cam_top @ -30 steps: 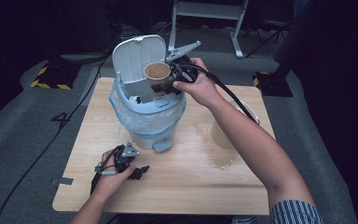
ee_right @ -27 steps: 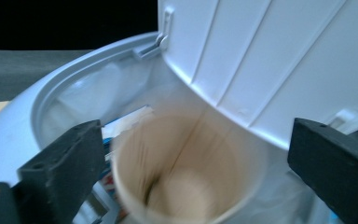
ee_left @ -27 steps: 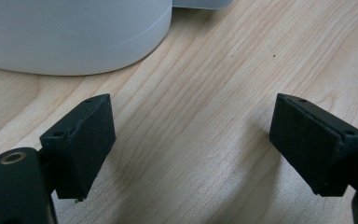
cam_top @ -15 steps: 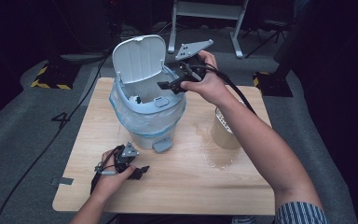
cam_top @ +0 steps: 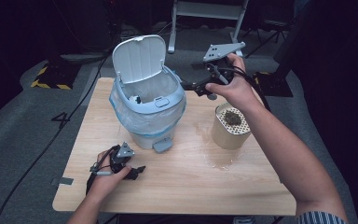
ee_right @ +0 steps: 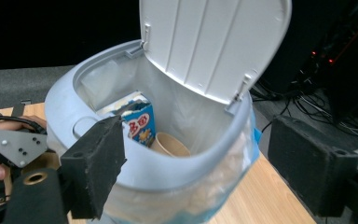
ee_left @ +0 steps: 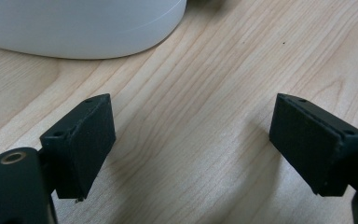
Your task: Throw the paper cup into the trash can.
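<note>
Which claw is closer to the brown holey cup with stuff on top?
Right. The right claw hovers just behind the cup; the left claw rests across the table, beyond the bin.

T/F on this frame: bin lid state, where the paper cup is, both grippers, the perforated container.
1. The light blue pedal bin has its white lid shut. False: the lid stands open.
2. A brown paper cup lies inside the bin. True.
3. The right gripper grips the cup. False: its jaws are open and empty, beside the bin.
4. The left gripper is open over the wooden table. True.
5. The tan perforated container stands left of the bin. False: it stands to its right.
</note>
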{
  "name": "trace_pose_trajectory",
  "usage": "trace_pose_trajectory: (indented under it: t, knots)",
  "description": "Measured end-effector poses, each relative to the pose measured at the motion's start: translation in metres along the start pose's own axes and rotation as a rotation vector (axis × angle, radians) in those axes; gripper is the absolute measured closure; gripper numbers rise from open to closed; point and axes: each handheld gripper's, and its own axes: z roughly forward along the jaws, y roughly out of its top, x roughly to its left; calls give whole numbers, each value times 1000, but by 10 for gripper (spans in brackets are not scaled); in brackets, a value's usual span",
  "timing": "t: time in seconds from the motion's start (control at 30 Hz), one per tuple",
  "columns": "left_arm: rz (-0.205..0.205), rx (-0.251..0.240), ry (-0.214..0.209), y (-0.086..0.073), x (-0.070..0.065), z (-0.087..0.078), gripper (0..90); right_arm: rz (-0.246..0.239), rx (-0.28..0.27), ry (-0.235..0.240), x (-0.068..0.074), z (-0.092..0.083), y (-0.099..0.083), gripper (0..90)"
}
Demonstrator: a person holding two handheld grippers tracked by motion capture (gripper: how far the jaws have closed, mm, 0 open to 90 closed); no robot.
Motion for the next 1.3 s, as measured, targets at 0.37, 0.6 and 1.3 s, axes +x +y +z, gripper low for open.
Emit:
trace_pose_trajectory:
  t: [0.37,0.6,1.3]
  knots:
    - [4,-2,-4,-2,2,-2,146,57,-9,-50,-3,-45,-34,222]
    - [-4,-3,-2,-4,4,-4,149,95,12,-96,-11,-70,-60,230]
    - [-18,-2,17,-8,12,-8,148,245,88,-163,0,-128,-141,276]
